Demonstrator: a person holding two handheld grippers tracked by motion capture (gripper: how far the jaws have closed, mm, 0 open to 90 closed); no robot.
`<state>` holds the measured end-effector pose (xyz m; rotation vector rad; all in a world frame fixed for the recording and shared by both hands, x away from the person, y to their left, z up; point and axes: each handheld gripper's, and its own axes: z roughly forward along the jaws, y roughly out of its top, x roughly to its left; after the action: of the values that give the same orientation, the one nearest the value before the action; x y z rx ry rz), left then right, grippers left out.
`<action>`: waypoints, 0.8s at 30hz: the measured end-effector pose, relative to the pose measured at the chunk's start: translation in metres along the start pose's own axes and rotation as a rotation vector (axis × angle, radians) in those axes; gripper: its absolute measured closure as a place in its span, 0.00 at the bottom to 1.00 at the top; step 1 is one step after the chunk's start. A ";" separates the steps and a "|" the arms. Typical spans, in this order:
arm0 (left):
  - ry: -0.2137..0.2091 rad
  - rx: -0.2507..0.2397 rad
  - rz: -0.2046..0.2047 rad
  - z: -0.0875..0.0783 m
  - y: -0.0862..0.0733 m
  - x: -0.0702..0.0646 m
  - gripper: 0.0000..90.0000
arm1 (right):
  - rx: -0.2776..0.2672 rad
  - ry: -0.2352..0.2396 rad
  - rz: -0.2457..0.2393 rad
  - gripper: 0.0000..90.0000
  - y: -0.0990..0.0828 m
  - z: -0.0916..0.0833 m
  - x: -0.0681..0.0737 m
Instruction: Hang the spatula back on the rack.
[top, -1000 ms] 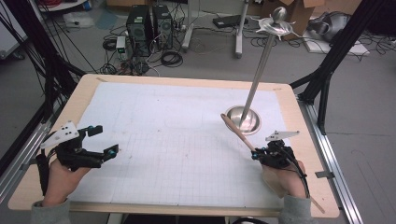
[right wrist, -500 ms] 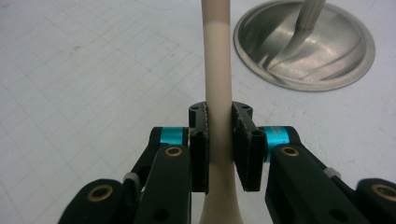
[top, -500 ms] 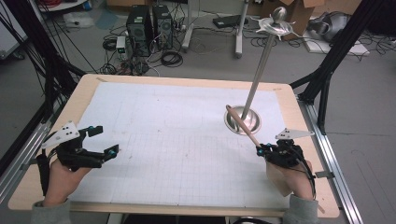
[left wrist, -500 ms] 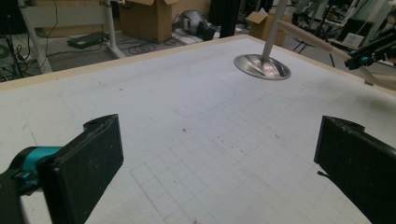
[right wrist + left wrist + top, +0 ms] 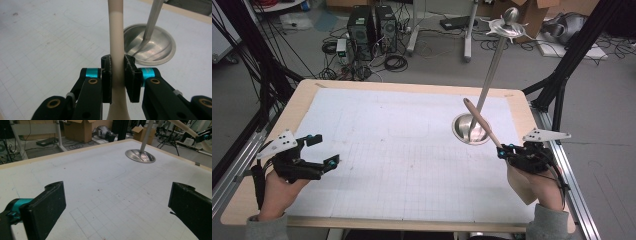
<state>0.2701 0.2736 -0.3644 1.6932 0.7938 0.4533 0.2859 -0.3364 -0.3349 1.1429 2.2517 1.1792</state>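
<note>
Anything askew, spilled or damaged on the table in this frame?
Nothing stands out. The right gripper is shut on a wooden spatula, held clear of the white mat. The metal stand sits upright and nothing is spilled. The left gripper is open.

Ahead of the left gripper's (image 5: pixel 319 152) spread fingers (image 5: pixel 47 205), the white gridded table mat (image 5: pixel 402 150) lies bare and offers free passage. Just beyond the right gripper's fingertips (image 5: pixel 107 62) stands a round steel base (image 5: pixel 472 129) with a tall slanted metal pole (image 5: pixel 492 70), blocking the way forward. The beige wooden spatula handle (image 5: pixel 482 122), clamped between those fingers, crosses over the base.
</note>
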 end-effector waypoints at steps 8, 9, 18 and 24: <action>0.001 0.002 -0.001 0.000 0.000 0.000 0.02 | -0.009 -0.017 -0.010 0.87 0.013 -0.014 -0.005; 0.001 0.002 -0.001 0.000 0.000 0.001 0.02 | -0.008 -0.019 -0.013 0.87 0.014 -0.016 -0.006; 0.003 0.000 -0.005 -0.001 -0.001 0.001 0.02 | -0.028 -0.026 -0.002 0.87 0.022 -0.031 -0.016; 0.003 0.000 -0.007 -0.001 -0.001 0.001 0.02 | -0.043 -0.025 0.004 0.87 0.027 -0.038 -0.022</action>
<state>0.2701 0.2751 -0.3650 1.6894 0.8015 0.4519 0.2892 -0.3641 -0.2920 1.1408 2.1956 1.2020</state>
